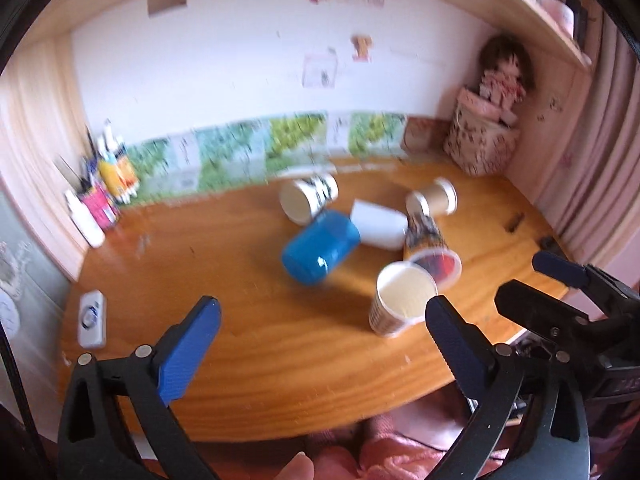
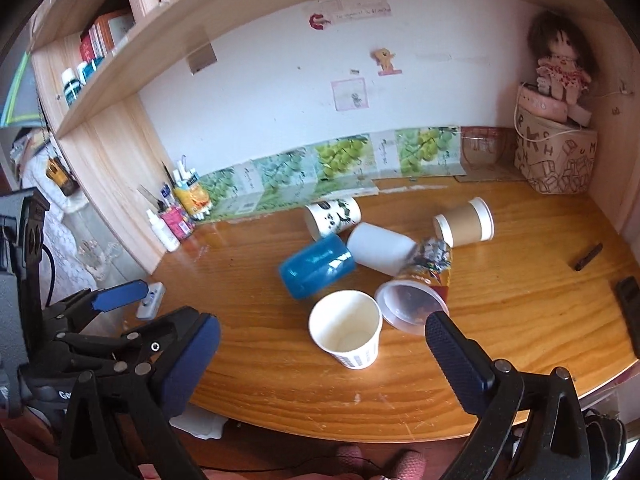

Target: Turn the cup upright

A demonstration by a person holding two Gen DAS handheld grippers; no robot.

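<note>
Both tongs, left gripper (image 1: pixel 320 340) & right gripper (image 2: pixel 322 344), were spread wide w/ nothing pinched; paper cup (image 2: pixel 346 332) stood upright, blue cup (image 2: pixel 316 266) lying at its 11 o'clock.

Soft, even daylight fills both views, but the left wrist view is smeared by motion blur (the right is sharp), and fisheye bending darkens the corners.

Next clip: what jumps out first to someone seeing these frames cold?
A jumble of cups in the middle of the wooden desk: a blue cup, a white cup, a panda-print cup, a brown paper cup and a clear-lidded printed cup all lie on their sides. Just in front of them one white paper cup stands upright, mouth open. A doll sits on a patterned box in the back right corner.
</note>
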